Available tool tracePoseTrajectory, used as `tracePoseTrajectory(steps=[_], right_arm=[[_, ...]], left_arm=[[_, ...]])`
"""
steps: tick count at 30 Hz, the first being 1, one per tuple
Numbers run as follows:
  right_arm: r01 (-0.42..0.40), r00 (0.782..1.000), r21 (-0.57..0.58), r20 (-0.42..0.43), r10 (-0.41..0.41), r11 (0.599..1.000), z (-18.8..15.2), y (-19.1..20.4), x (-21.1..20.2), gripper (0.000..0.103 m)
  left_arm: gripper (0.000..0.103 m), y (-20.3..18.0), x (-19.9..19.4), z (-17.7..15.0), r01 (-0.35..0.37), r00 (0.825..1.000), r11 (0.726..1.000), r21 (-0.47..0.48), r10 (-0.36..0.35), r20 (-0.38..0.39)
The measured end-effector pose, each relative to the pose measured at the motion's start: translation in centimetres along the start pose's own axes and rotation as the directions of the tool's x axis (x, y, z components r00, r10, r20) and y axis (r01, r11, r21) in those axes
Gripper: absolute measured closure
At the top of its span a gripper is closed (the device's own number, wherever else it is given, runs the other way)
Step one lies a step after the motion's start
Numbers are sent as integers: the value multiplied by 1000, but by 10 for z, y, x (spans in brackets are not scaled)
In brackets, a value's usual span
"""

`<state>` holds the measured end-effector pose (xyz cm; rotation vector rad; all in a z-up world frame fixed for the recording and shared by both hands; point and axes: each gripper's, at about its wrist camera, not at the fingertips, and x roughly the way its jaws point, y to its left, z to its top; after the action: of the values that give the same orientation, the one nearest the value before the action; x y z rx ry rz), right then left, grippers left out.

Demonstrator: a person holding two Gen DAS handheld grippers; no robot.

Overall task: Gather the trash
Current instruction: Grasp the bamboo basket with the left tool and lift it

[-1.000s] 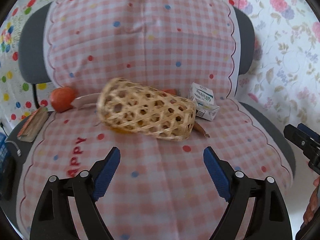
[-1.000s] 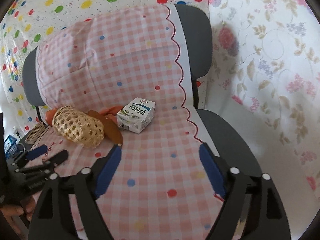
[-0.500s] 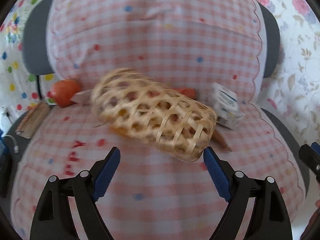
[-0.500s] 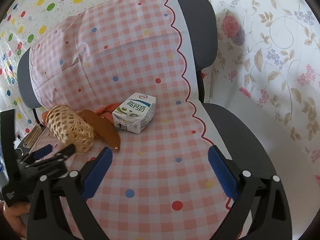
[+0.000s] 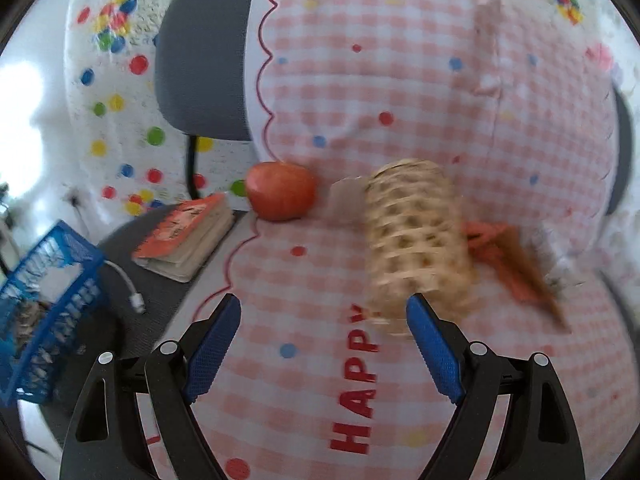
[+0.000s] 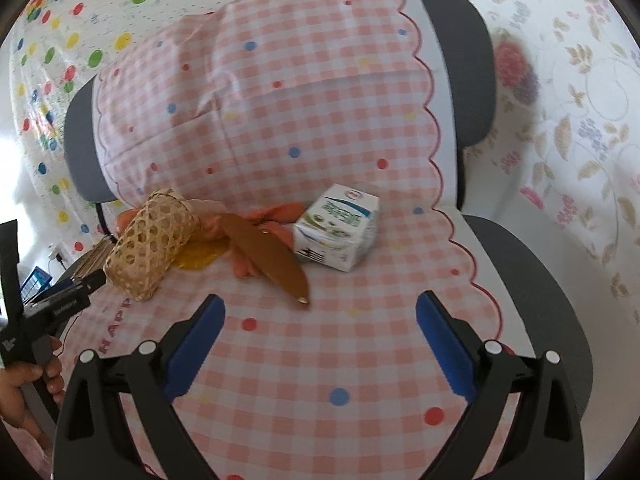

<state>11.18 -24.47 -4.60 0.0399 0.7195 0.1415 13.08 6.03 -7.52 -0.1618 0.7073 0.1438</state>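
Both grippers [image 5: 324, 314] [image 6: 320, 314] open over chair cloth [image 6: 320, 360].

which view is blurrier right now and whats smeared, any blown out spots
Left wrist view is blurrier: the woven basket and brown strip are motion-smeared, and window glare washes out its left edge. Right wrist view is sharp on the milk carton, with mild overexposure at far left. Both bend at the fisheye rim.

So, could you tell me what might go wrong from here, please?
The woven basket lies on its side right by the open left claw; a nudge might roll it off the seat. The left claw could also bump the apple near the cover's edge, which may fall.
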Motion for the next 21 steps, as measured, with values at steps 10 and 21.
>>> tracePoseTrajectory(steps=[10, 21], right_arm=[[3, 1000, -27, -16, -3, 1000, 7, 8, 12, 27], [5, 999, -15, -47, -6, 1000, 6, -1, 32, 27]], left_arm=[[16, -30, 27, 12, 54, 998, 990, 128, -50, -36], [25, -24, 75, 50, 17, 995, 983, 183, 2, -104]])
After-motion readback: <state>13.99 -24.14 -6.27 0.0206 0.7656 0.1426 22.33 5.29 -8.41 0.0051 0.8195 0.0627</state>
